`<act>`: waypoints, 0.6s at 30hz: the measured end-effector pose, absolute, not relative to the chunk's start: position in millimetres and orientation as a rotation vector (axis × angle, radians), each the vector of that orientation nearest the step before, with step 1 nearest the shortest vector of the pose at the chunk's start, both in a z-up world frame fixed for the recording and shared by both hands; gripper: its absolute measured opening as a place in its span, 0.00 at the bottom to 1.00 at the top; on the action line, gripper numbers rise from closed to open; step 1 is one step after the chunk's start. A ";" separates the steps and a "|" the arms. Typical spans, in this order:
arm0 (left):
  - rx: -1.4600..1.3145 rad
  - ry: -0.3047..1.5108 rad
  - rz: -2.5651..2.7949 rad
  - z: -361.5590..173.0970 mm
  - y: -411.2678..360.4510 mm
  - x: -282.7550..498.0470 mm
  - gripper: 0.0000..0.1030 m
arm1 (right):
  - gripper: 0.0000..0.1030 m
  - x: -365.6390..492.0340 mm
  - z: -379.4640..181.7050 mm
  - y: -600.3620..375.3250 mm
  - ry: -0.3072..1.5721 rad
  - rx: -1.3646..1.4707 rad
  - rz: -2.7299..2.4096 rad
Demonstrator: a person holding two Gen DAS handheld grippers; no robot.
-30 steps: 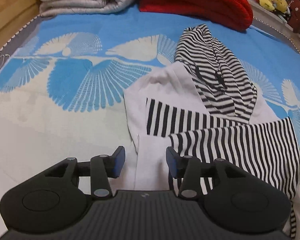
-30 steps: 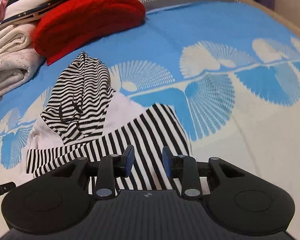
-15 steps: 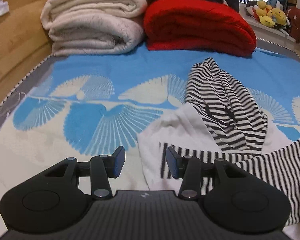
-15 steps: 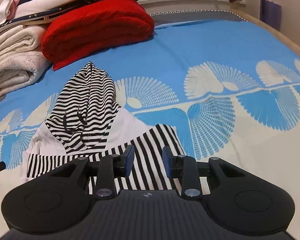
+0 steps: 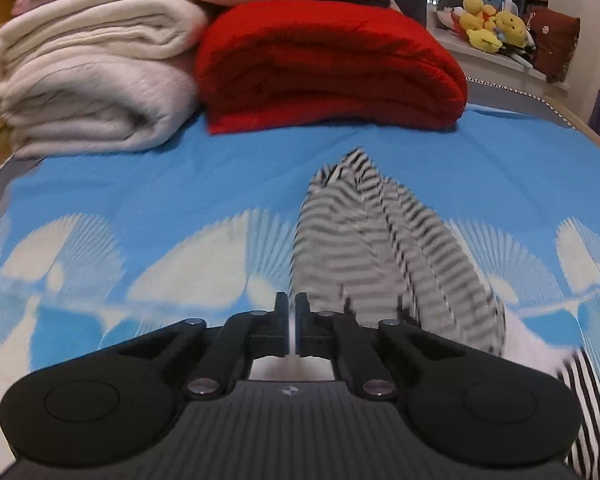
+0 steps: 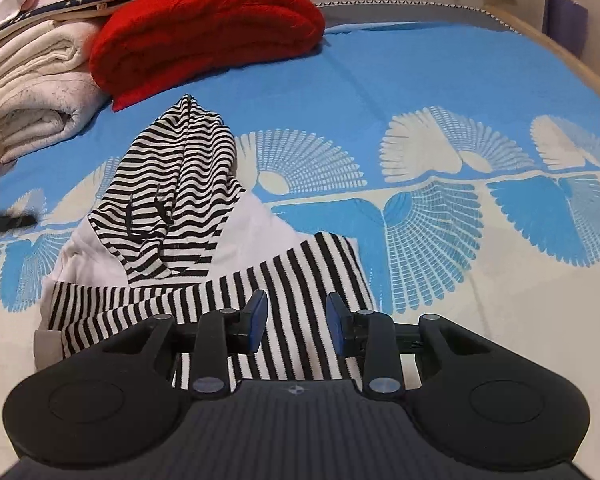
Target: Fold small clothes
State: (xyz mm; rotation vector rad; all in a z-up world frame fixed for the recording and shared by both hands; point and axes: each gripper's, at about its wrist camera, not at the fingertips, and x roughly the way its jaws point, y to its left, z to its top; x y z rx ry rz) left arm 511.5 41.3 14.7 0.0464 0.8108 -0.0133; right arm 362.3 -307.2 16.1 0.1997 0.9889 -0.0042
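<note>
Hoodie lies on the bed, sleeves already crossed over its white body, hood and length unfolded. Left tool is closed on nothing beside it; right tool hovers part-open over a sleeve.

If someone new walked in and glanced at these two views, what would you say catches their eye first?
Probably the black-and-white striped garment, lying crumpled on the blue sheet with white fan shapes just ahead of both grippers. Next the folded red blanket at the far end of the bed, beside a stack of cream blankets. The left gripper is shut, the right gripper open above a striped sleeve.
</note>
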 end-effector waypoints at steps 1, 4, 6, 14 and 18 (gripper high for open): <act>0.040 0.815 -0.021 12.2 38.6 528.3 0.01 | 0.32 363.4 16.6 -307.5 0.988 0.203 -0.003; 0.031 0.825 -0.022 0.7 33.5 581.4 0.02 | 0.33 368.5 16.2 -311.1 0.984 0.209 -0.013; 0.006 0.840 -0.027 -8.1 31.1 617.9 0.02 | 0.33 372.1 13.1 -315.3 0.992 0.217 -0.024; -0.188 0.867 0.014 -38.4 25.9 711.4 0.23 | 0.33 383.5 -5.5 -331.3 1.032 0.237 -0.065; -0.221 0.909 0.078 -61.4 20.4 742.9 0.56 | 0.33 387.4 -15.0 -335.2 1.059 0.251 -0.079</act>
